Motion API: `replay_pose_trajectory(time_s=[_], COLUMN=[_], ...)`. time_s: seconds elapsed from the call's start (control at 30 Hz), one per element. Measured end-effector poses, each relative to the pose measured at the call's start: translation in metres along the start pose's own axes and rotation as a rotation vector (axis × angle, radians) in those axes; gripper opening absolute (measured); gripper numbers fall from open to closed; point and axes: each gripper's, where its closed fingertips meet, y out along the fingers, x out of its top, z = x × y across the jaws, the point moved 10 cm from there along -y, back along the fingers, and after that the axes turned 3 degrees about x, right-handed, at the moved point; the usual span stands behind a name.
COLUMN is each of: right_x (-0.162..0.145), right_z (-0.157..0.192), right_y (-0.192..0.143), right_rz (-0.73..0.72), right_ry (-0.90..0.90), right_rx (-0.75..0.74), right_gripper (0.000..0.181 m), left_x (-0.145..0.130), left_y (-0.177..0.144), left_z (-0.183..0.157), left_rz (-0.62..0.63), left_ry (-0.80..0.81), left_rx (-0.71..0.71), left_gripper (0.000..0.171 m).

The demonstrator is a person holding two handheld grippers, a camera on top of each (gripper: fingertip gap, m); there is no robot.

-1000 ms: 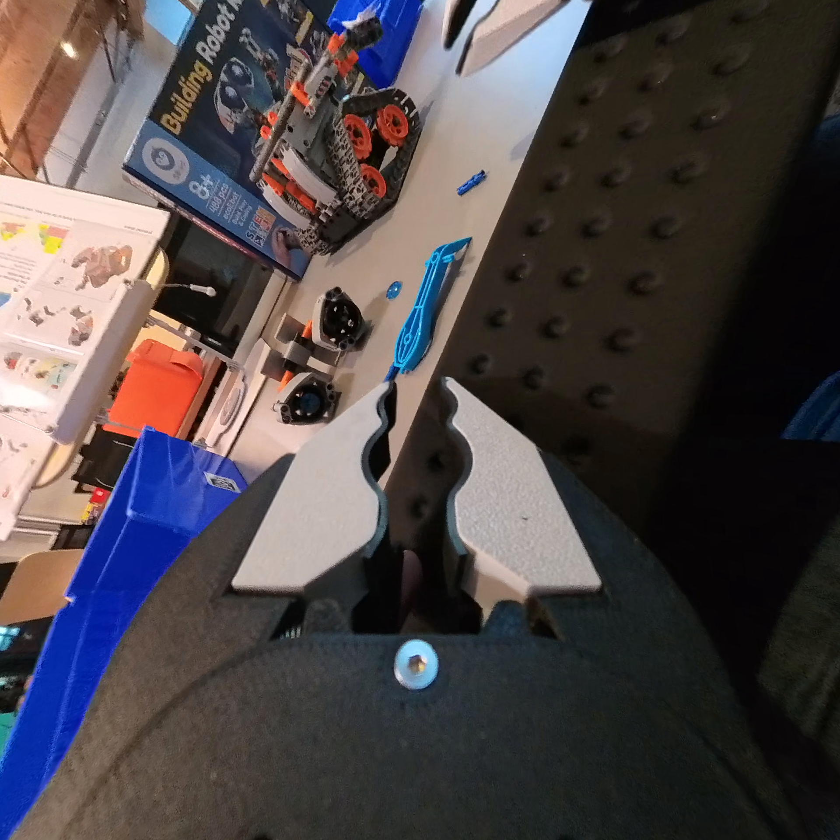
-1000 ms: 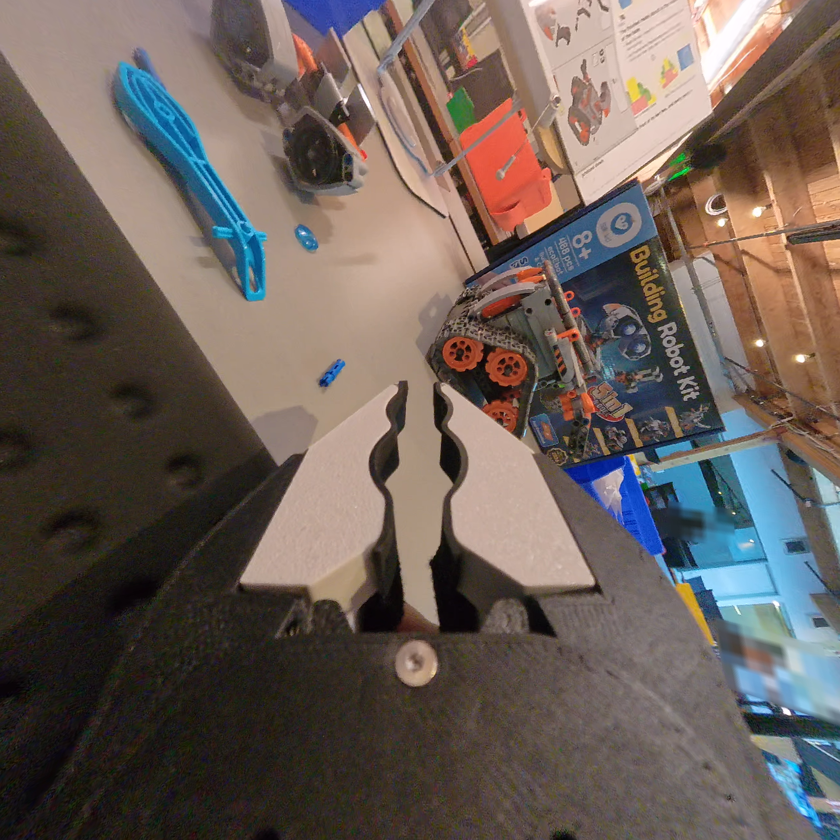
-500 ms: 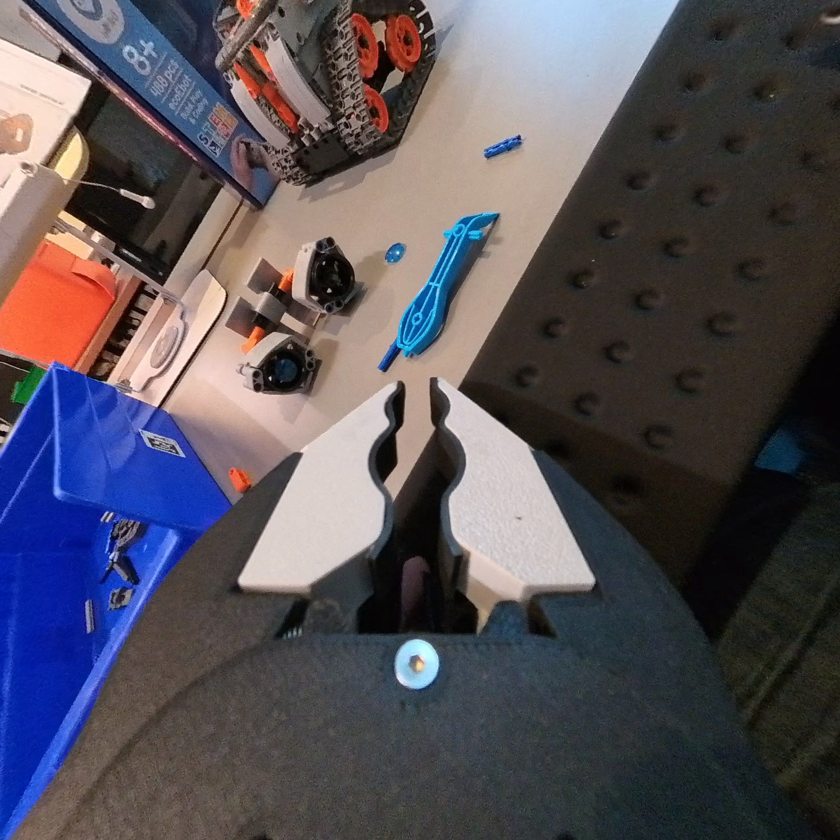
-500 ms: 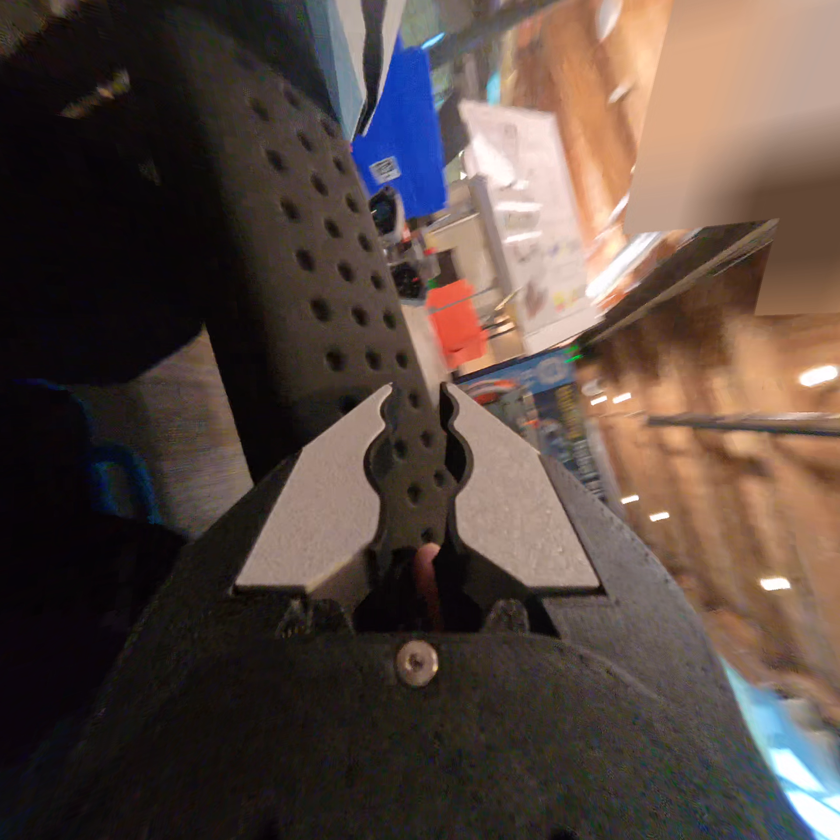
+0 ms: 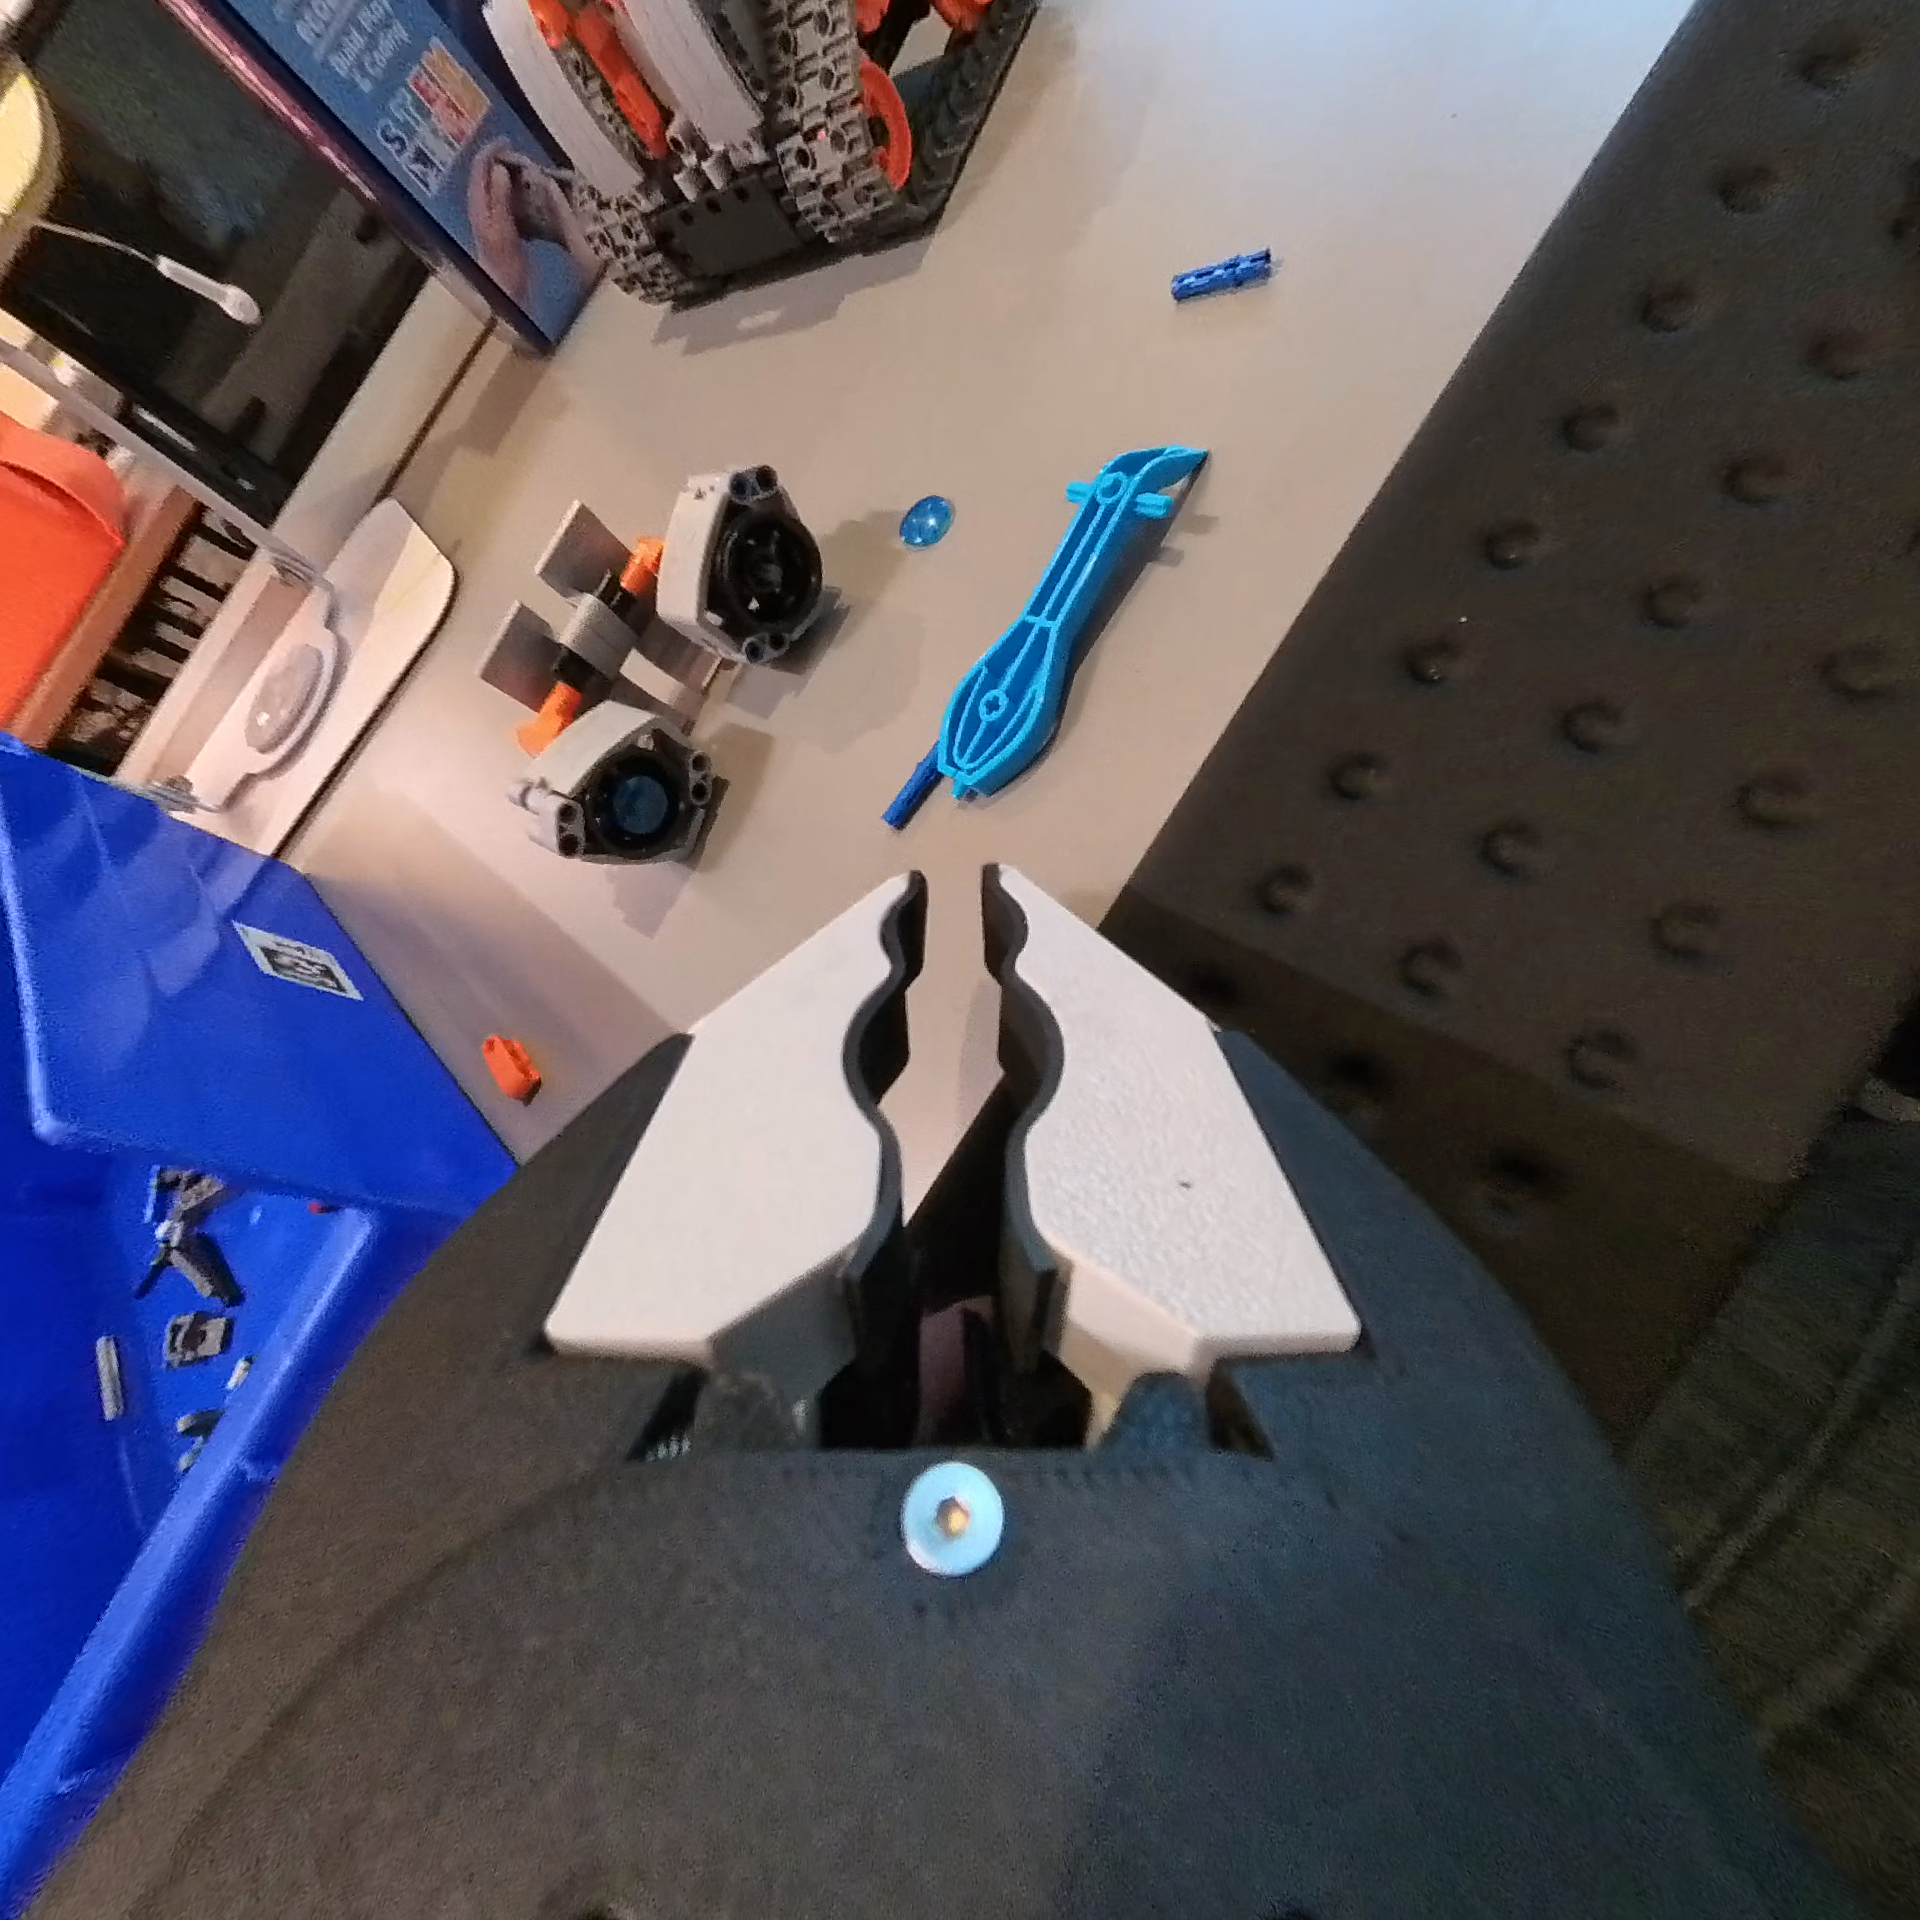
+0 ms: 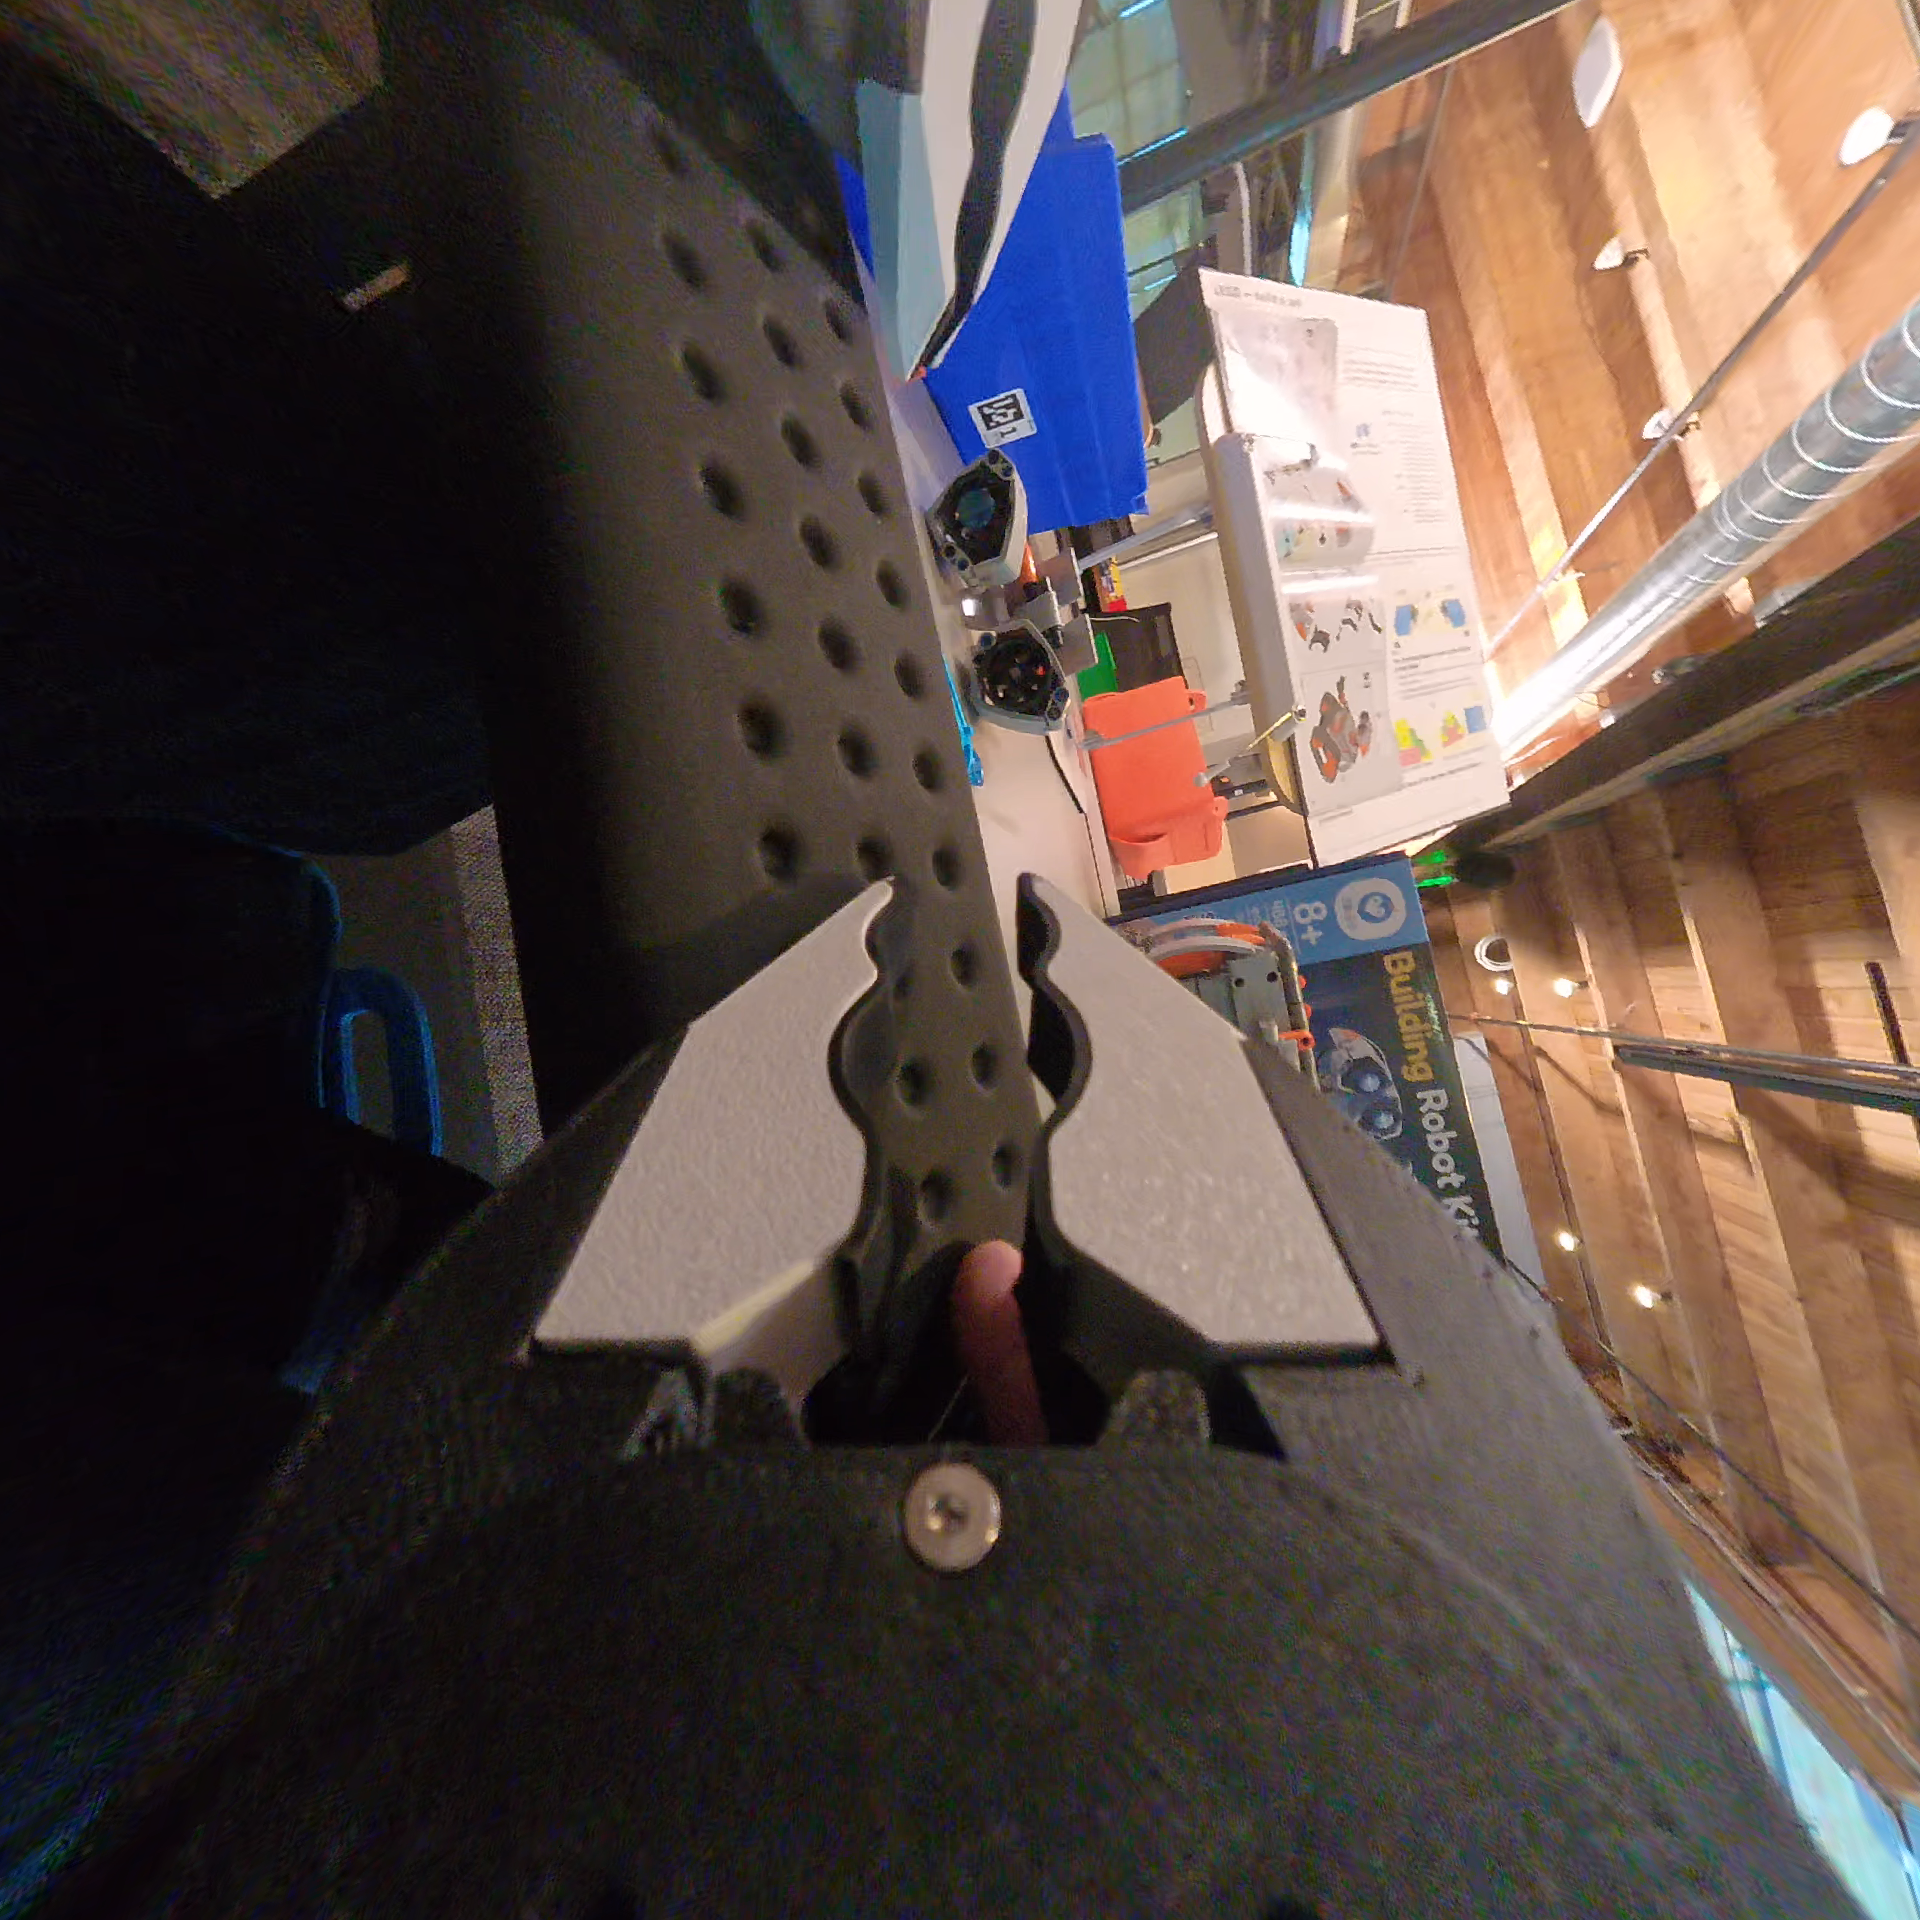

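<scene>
My left gripper (image 5: 952, 883) hovers low over the grey table (image 5: 1039, 312), its jaws nearly together with a thin slit and nothing between them. Just ahead lie a light-blue flat tool (image 5: 1049, 644), two grey motor units (image 5: 743, 566) (image 5: 623, 790) and a small blue dome (image 5: 925, 517). My right gripper (image 6: 956, 899) is slightly open and empty. It is off the table's side and points along a dark dimpled panel (image 6: 727, 520). A person's fingertip (image 6: 987, 1320) shows behind its fingers. The motor units (image 6: 1013, 675) show small and far off in the right wrist view.
A blue bin (image 5: 156, 1091) with small parts stands at the left, with an orange piece (image 5: 511, 1067) beside it. A tracked robot model (image 5: 769, 114), its box (image 5: 416, 135) and a blue pin (image 5: 1221, 273) lie farther off. The dimpled panel (image 5: 1558, 623) borders the table's right. About 15 cm separates my left fingertips from my right. Measured from the fingertips, the small blue dome (image 5: 925, 517) is 12 cm or so from the left gripper and 20 cm from the right.
My left gripper narrowed its jaws and moved towards the motors and the bin. My right gripper swung off the table to face the dimpled panel, and its jaws opened a little.
</scene>
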Motion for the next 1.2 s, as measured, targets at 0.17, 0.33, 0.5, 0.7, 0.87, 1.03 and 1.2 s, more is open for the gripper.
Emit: replay_pose_trajectory(time_s=[0.17, 0.33, 0.5, 0.7, 0.87, 1.03, 1.2], right_x=[-0.003, -0.015, -0.036, -0.120, -0.166, -0.178, -0.183], right_z=[-0.014, -0.034, -0.064, -0.122, -0.128, -0.120, -0.111], right_y=[0.013, 0.036, 0.030, 0.005, 0.000, 0.006, 0.016], right_rz=[0.024, 0.043, 0.027, 0.338, 0.451, 0.578, 0.604], right_ry=[0.023, 0.101, 0.323, 0.746, 0.993, 0.979, 0.977], right_rx=[0.026, 0.214, 0.248, 0.445, 0.662, 0.674, 0.712], right_gripper=[0.020, 0.008, 0.019, 0.029, 0.021, 0.024, 0.018], left_x=[0.002, 0.005, 0.007, 0.008, 0.012, 0.013, 0.014], left_y=[0.013, 0.029, 0.035, 0.047, 0.053, 0.057, 0.054], left_z=[0.007, 0.021, 0.022, 0.028, 0.038, 0.042, 0.042], left_rz=[0.059, 0.087, 0.046, 0.061, 0.030, 0.022, 0.001], left_ry=[0.035, 0.019, 0.072, 0.090, 0.066, 0.045, 0.053], left_rx=[-0.002, -0.040, 0.036, 0.066, 0.086, 0.063, 0.062], left_gripper=[0.007, 0.007, 0.005, 0.009, 0.011, 0.016, 0.016])
